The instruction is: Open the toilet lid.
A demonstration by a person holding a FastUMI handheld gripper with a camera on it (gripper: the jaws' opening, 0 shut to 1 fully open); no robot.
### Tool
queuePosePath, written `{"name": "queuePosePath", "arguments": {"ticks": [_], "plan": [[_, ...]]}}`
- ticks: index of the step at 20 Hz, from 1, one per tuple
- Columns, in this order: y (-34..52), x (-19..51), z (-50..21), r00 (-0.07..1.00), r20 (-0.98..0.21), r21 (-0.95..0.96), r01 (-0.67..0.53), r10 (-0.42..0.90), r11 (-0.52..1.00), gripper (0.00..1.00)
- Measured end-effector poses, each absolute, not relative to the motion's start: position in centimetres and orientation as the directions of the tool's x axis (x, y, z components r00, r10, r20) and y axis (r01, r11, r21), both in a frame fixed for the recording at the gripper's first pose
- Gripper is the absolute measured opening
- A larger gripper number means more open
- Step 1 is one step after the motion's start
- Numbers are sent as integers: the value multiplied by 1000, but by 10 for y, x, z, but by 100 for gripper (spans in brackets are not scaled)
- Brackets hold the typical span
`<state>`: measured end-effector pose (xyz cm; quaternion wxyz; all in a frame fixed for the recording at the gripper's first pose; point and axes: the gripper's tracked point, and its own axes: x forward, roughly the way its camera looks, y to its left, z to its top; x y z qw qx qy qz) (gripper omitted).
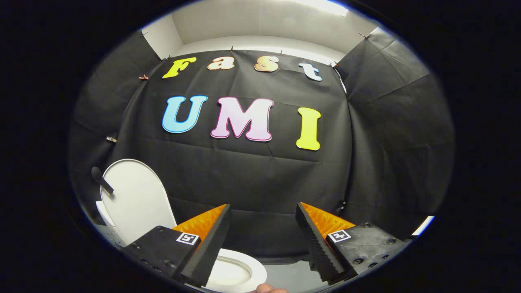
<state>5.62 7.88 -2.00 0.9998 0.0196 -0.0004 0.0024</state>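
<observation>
One scene, left to right — toilet, gripper, booth wall.
Toilet lid (136,199): raised, standing upright against the black cloth, left of and beyond the left finger.
Dark handle (101,179): sticks out from the lid's upper left edge.
Toilet seat (240,270): down, white ring with the bowl visible — partly behind the left finger.
Gripper (263,217): fingers spread wide apart, nothing between them, touching nothing.
Fingertip of a person (266,288): just below the seat.
Floor (289,272): grey, between the fingers.
</observation>
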Motion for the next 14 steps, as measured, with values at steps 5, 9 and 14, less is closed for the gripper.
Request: {"name": "queuePosePath", "arguments": {"ticks": [5, 9, 14], "plan": [[68, 57, -25, 999, 42, 20, -15, 14, 1000, 98], [74, 58, -45, 999, -36, 95, -26, 30, 995, 98], [73, 61, -71, 994, -104, 142, -25, 40, 990, 99]]}}
